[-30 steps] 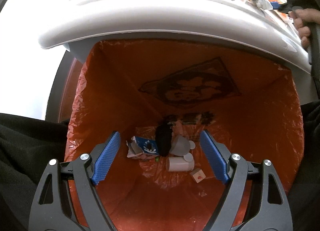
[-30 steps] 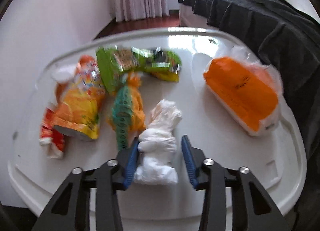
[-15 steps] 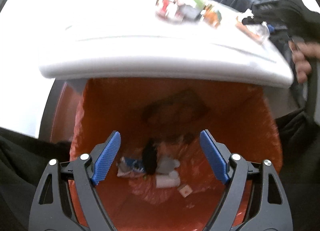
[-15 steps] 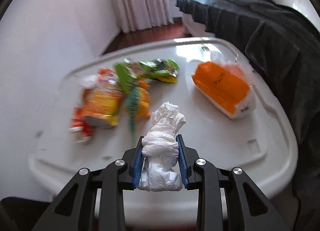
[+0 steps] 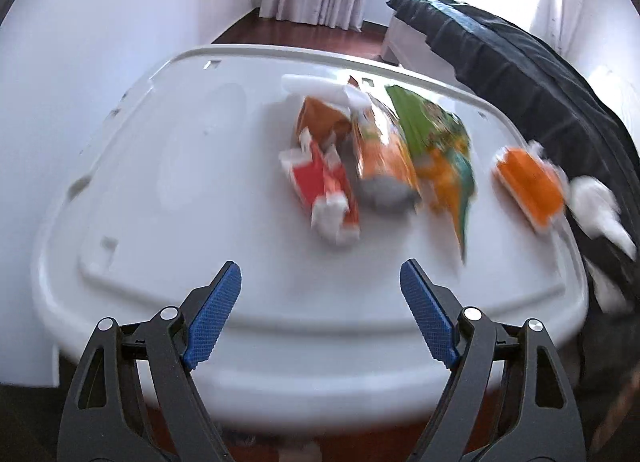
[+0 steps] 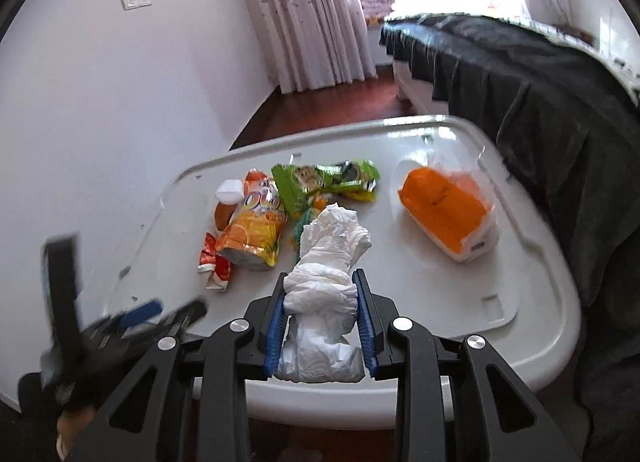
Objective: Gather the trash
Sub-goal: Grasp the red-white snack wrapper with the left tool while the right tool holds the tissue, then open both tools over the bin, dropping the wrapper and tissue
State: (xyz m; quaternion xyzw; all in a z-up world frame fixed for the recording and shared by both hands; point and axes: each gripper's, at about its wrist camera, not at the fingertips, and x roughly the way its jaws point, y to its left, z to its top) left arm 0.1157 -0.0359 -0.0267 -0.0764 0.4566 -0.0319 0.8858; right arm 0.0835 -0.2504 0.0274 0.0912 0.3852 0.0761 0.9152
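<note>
A: White crumpled tissue (image 6: 326,262) was seen clamped between the right hand-held gripper's (image 6: 322,312) blue pads, raised above the desk (image 6: 532,326). The left hand-held gripper (image 5: 320,310) was spread wide and held nothing.

B: The squeeze was best kept firm, the wad carried clear of the wrappers (image 6: 256,230), and released only over a bin.

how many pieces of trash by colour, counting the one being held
white: 2, tissue wad, small block
orange: 3, snack bag, wrapped pack, brown-orange piece
green: 1, wrapper
red: 1, wrapper
orange-teal: 1, wrapper
total: 8
</note>
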